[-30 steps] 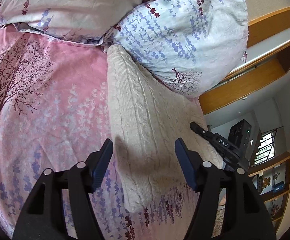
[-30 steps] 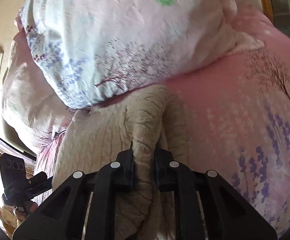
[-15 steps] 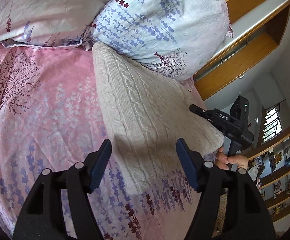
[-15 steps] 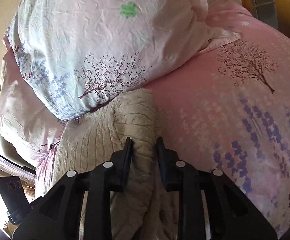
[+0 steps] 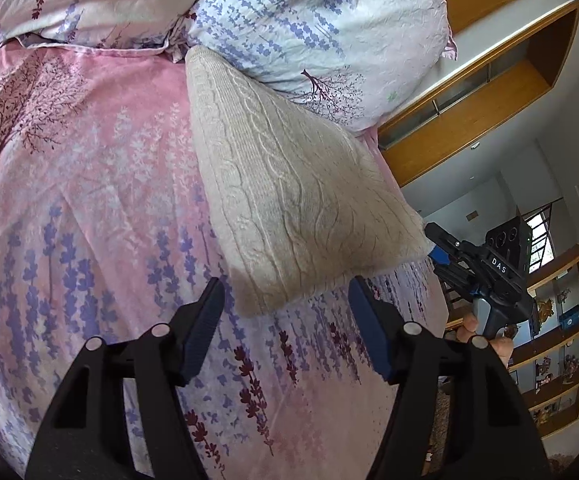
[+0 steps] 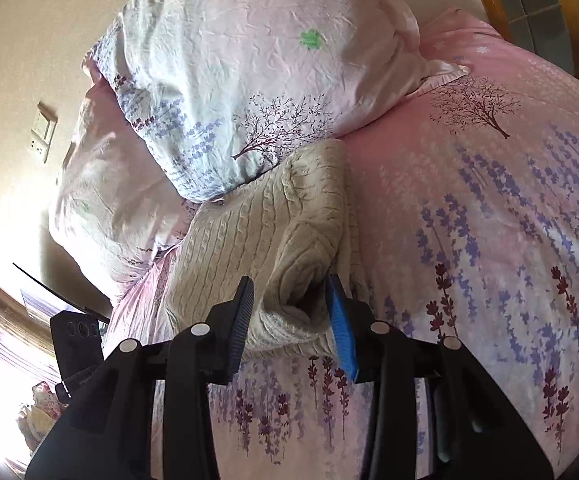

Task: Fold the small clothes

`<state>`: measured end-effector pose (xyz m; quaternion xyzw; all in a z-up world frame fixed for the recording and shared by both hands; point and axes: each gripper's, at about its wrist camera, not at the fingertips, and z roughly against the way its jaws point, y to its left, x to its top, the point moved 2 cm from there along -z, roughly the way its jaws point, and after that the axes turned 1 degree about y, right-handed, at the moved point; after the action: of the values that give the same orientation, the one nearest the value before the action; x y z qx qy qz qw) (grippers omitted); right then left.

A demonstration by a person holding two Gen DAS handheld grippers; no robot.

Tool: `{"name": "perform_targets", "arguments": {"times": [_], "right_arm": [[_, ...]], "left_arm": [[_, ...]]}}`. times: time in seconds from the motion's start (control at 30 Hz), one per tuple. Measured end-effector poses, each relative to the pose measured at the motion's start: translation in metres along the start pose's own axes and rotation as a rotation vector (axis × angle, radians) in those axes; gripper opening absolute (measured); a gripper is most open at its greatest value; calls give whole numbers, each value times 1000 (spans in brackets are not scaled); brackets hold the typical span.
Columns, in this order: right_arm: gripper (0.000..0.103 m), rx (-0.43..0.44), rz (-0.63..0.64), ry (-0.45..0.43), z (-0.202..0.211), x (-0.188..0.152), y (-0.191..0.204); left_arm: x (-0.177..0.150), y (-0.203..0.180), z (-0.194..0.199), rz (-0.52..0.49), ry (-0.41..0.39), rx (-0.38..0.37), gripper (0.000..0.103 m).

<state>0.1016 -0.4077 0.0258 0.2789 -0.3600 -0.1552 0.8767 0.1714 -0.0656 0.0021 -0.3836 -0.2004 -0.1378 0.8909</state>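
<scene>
Your cream cable-knit sweater (image 5: 289,200) lies folded on the pink floral bedsheet (image 5: 89,200), touching the pillow (image 5: 309,20). Both claws stand apart: left gripper (image 5: 285,320) empty, right gripper (image 6: 289,304) loosely straddling a bulging fold, which may spring open unpressed.

My left wrist view looks down along its tongs (image 5: 285,332) from close above the bed (image 5: 89,208), facing the pillows (image 5: 321,28) at the far end. My right wrist view sits just as close (a little lower, I think), facing the same pillows (image 6: 257,72). Both share the cream knit sweater (image 5: 289,200) (image 6: 265,240) and pink sheet.
</scene>
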Motion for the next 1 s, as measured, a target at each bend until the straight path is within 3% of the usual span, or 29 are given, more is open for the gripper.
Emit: {"name": "perform_targets", "arguments": {"times": [0.1, 0.17, 0.37, 0.67, 0.83, 0.9, 0.97, 1.0], "right_arm": [[23, 3, 27, 3, -4, -4, 1], [17, -11, 62, -17, -3, -4, 7], [10, 25, 66, -120, 23, 2, 15], [10, -109, -21, -6, -3, -22, -26], [11, -127, 19, 11, -6, -20, -16], [14, -114, 9, 11, -1, -16, -15], [28, -104, -22, -1, 8, -9, -18], [43, -99, -39, -16, 12, -3, -19]], "left_arm": [[-3, 0, -10, 1, 17, 5, 43], [-3, 1, -14, -12, 15, 14, 18], [-1, 12, 1, -52, 14, -11, 11], [-8, 16, -1, -124, 33, 33, 10], [-10, 4, 2, -183, 11, 76, 13], [-9, 2, 7, -188, 1, 107, 17], [-8, 0, 20, -201, -24, 151, 44], [-6, -1, 26, -209, -46, 181, 48]]}}
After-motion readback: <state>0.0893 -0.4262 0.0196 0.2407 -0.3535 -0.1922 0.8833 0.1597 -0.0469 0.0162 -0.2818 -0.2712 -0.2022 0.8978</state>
